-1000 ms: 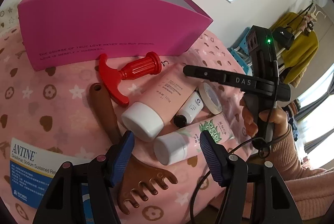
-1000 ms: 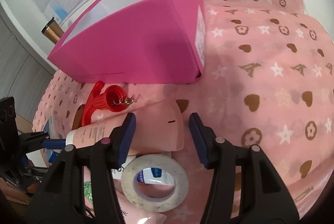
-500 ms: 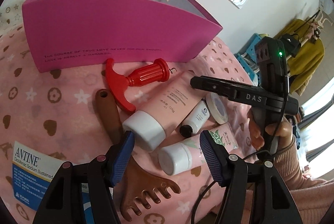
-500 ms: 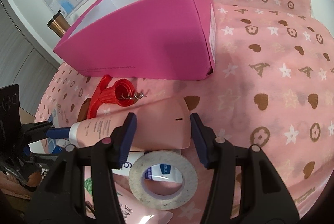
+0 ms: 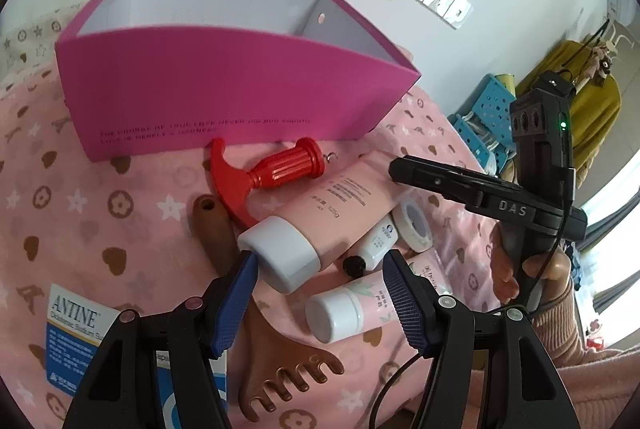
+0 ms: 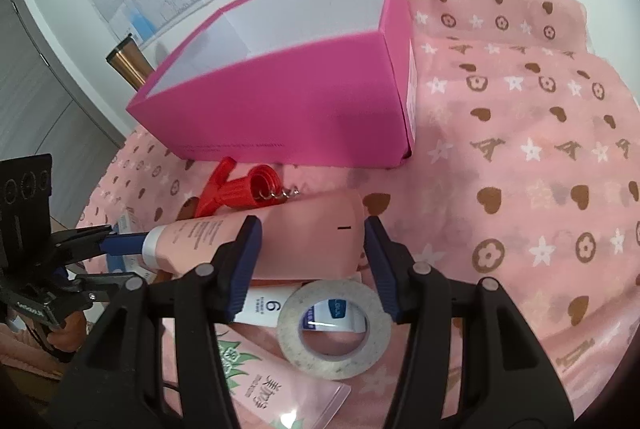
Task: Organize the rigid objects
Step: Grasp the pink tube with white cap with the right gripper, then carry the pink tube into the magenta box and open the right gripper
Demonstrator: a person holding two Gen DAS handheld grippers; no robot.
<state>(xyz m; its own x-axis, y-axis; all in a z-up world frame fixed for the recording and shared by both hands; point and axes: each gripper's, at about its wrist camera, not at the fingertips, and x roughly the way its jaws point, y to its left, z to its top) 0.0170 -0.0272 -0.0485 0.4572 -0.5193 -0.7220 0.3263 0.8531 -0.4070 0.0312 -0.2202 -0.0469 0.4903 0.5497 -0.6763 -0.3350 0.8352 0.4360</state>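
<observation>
A large pink tube (image 5: 320, 221) with a white cap lies on the pink cloth in front of an open magenta box (image 5: 224, 97). My left gripper (image 5: 320, 281) is open, its fingers on either side of the tube's cap. My right gripper (image 6: 312, 249) is open, its fingers on either side of the tube's flat end (image 6: 308, 237). Around the tube lie a red T-handle tool (image 5: 264, 173), a small white tube (image 5: 374, 243), a tape roll (image 6: 334, 329), a pink tube with green print (image 5: 360, 299) and a brown wooden comb (image 5: 256, 329).
A blue and white medicine box (image 5: 76, 333) lies at the left near edge. The magenta box (image 6: 288, 77) stands against the wall, its inside white. A copper cylinder (image 6: 128, 63) stands behind it. Blue crates (image 5: 480, 117) are off the table's right.
Both grippers have moved in along the large pink tube: the left toward its cap, the right toward its flat end. Both stay open.
</observation>
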